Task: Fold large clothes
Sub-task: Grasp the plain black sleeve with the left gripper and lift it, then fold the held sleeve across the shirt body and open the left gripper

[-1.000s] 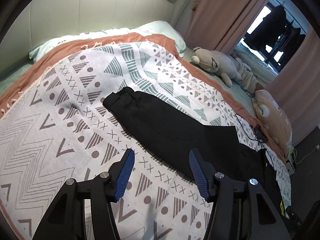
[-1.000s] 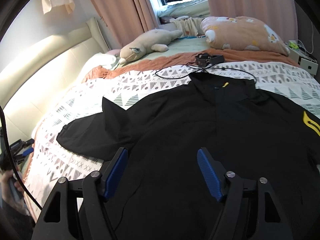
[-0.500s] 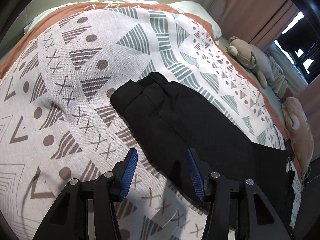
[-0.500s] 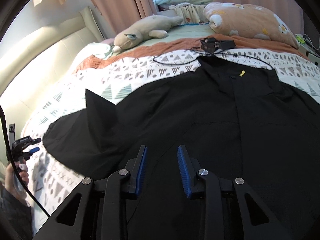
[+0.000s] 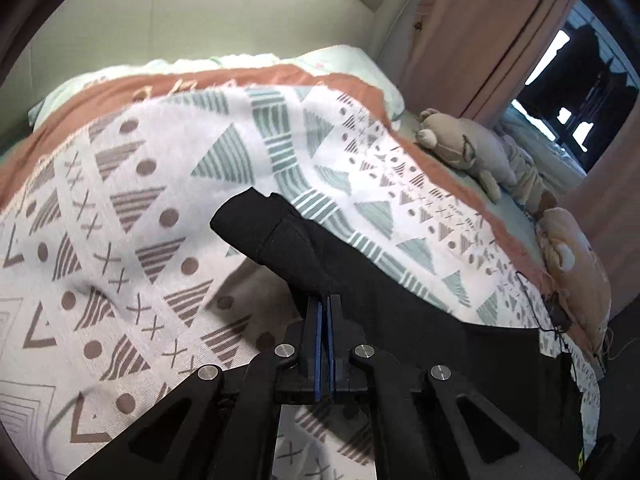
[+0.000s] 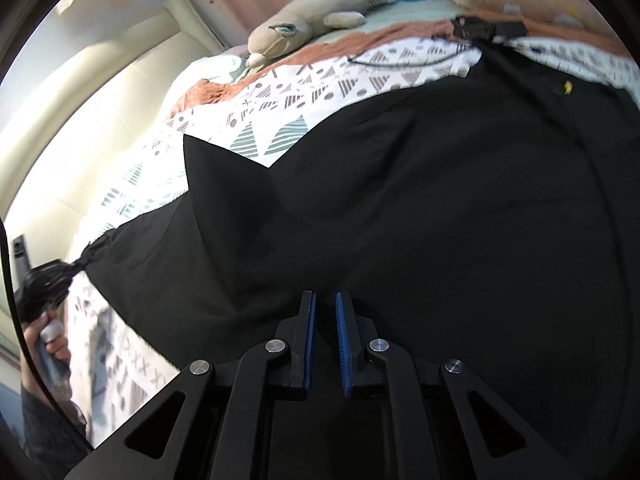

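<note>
Sleeve: where it lifted off the patterned blanket [image 5: 120,208], the black shirt's [image 6: 460,208] sleeve [image 5: 280,236] ran from its far-left cuff toward the near right.
Left gripper [image 5: 324,304]: pads pressed together on the sleeve fabric.
Right gripper [image 6: 325,304]: pads narrowly apart over the shirt body; whether cloth sat between them could not be told.
Shirt: spread across the blanket, collar far right, near a plush toy [image 6: 308,24].

I can read no text, brand or number anywhere. The nearest thing to a sign is a small yellow mark on my black garment [image 6: 460,208], too small to make out.
</note>
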Action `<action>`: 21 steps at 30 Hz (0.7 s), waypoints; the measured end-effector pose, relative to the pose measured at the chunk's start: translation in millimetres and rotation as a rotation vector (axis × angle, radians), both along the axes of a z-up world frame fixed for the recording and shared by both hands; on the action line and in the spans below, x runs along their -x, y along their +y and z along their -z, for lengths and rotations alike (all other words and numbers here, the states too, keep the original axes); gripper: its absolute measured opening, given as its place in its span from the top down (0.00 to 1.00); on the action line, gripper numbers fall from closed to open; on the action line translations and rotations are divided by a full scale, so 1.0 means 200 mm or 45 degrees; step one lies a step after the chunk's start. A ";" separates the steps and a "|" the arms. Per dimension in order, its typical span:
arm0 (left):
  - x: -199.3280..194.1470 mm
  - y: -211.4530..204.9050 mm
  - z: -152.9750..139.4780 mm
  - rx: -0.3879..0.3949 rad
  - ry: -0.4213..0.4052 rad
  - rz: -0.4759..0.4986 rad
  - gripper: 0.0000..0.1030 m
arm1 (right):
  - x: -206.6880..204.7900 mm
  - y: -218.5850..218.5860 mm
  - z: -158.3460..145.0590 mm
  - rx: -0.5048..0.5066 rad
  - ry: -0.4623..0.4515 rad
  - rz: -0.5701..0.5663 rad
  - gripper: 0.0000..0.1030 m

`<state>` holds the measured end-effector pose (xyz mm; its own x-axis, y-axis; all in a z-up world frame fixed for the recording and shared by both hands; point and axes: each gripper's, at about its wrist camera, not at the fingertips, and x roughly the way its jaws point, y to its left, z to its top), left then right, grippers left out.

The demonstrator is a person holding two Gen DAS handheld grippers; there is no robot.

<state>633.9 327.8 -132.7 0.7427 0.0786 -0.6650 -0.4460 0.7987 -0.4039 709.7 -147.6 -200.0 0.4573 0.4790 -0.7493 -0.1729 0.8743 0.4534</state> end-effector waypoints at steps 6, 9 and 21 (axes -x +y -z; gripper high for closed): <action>0.05 -0.23 -0.44 -0.089 -0.137 0.100 0.99 | -0.04 -0.04 -0.01 -0.034 0.141 0.030 0.88; 0.07 -0.39 -0.67 -0.140 -0.197 0.157 0.99 | 0.09 -0.19 -0.18 -0.098 0.064 0.065 0.65; 0.11 -1.19 -1.31 -0.299 -0.344 0.409 0.99 | 0.65 -0.93 -0.48 -0.164 -0.051 0.326 0.52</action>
